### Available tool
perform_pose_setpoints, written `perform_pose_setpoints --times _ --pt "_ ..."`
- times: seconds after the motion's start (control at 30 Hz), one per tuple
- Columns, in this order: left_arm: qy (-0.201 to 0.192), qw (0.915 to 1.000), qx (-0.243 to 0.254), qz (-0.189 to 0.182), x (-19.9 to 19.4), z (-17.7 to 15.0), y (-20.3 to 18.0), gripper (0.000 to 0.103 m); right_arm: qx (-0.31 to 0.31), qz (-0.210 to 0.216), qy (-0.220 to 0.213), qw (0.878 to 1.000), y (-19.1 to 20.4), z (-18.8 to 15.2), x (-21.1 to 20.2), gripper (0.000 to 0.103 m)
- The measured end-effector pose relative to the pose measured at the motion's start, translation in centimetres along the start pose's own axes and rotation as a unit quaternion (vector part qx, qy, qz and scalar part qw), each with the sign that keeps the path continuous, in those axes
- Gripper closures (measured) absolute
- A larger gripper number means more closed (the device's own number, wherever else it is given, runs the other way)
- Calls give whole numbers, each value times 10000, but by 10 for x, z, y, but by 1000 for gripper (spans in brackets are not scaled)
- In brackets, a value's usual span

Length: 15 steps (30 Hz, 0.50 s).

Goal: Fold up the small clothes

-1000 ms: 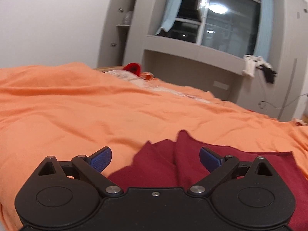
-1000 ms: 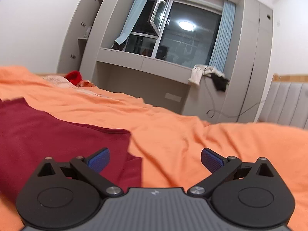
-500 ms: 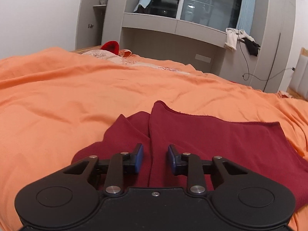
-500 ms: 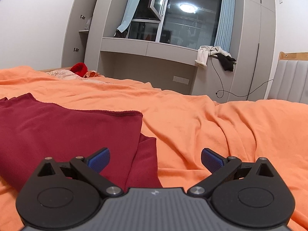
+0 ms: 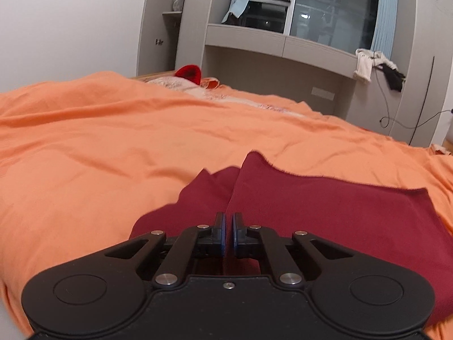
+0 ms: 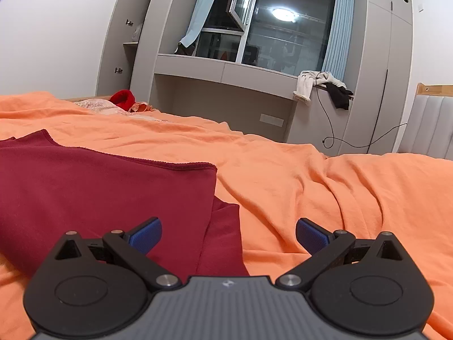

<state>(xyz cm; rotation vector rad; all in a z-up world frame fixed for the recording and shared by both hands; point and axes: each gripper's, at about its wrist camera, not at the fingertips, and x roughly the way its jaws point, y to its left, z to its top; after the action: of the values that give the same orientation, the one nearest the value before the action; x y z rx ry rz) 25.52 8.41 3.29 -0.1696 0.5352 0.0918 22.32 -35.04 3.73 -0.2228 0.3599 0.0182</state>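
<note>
A dark red garment (image 5: pixel 325 212) lies partly folded on the orange bedsheet (image 5: pixel 113 147). My left gripper (image 5: pixel 228 229) is shut on the edge of the garment's folded top layer, near its left side. In the right wrist view the same garment (image 6: pixel 99 192) lies to the left, its lower layer sticking out at the right corner. My right gripper (image 6: pixel 228 233) is open and empty, with the garment's right corner between its blue fingers (image 6: pixel 145 233).
A red item (image 6: pixel 122 99) and pale cloths lie at the bed's far end. Grey cabinets and a window ledge (image 6: pixel 226 73) with hanging clothes (image 6: pixel 322 85) stand beyond the bed. A padded headboard (image 6: pixel 430 124) is at the right.
My left gripper has closed from wide open onto the red garment's fold edge. My right gripper has stayed open and moved closer over the garment's right corner.
</note>
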Motion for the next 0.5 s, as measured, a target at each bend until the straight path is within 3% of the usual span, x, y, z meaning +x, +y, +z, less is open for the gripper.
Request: perform_pose_setpoints --times 0.13,0.3,0.43,0.5 --pt "14 10000 69 6 1 -1 0 97 41 49 -90 9999 2 3 -4 0" --pt "-185 9998 31 -96 -6 -1 2 80 428 239 -343 9982 3 11 -9 0" --pt "-485 9988 -56 -103 -19 0 3 38 763 600 -484 9941 8 18 -12 0" --pt "-623 9978 -182 -101 -28 -1 6 25 819 793 -545 9920 13 21 -13 0"
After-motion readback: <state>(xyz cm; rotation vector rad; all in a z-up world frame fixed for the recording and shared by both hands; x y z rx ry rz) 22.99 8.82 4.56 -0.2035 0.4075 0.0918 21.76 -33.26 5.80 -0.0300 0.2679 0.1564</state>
